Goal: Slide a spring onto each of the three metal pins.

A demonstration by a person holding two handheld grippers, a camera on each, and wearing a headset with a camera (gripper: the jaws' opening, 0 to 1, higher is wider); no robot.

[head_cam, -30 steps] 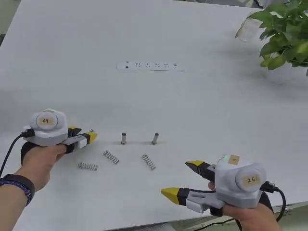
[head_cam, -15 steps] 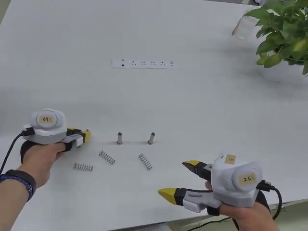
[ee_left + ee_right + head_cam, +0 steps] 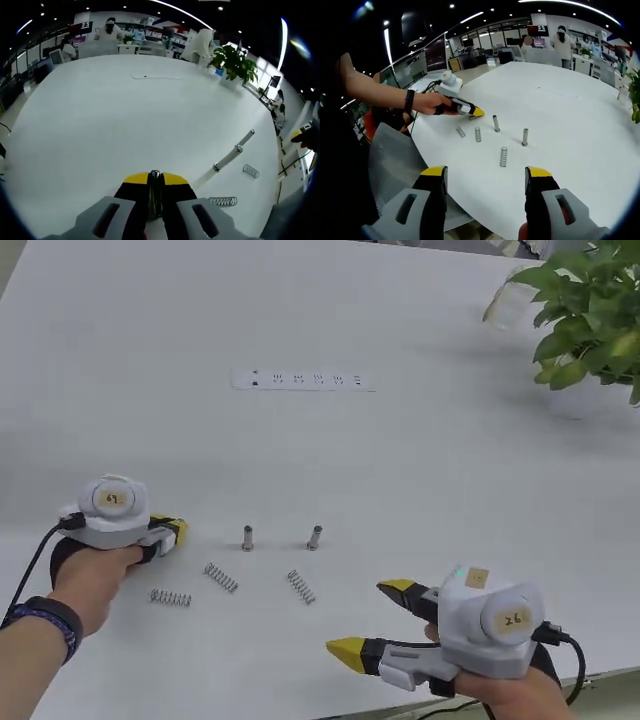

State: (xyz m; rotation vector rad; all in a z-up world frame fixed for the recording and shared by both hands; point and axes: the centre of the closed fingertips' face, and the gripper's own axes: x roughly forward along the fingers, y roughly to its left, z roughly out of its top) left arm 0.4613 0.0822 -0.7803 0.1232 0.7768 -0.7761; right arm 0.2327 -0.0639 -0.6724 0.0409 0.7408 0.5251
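**Left hand-held gripper** (image 3: 172, 530): clenched on the held pin (image 3: 155, 182), a thin metal piece between your jaws.

**Right hand-held gripper** (image 3: 368, 618): released, jaws wide apart.

**Surface** (image 3: 420, 460): the near pin (image 3: 247, 537) and far pin (image 3: 314, 537) stand upright beyond your left tips. The left spring (image 3: 170, 597), middle spring (image 3: 221, 577) and right spring (image 3: 301, 587) lie between both grippers.

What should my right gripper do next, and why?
Probably ease the right gripper forward to the nearest spring and close on it: its jaws stand open and empty, all three springs lie loose, and both standing pins are bare.
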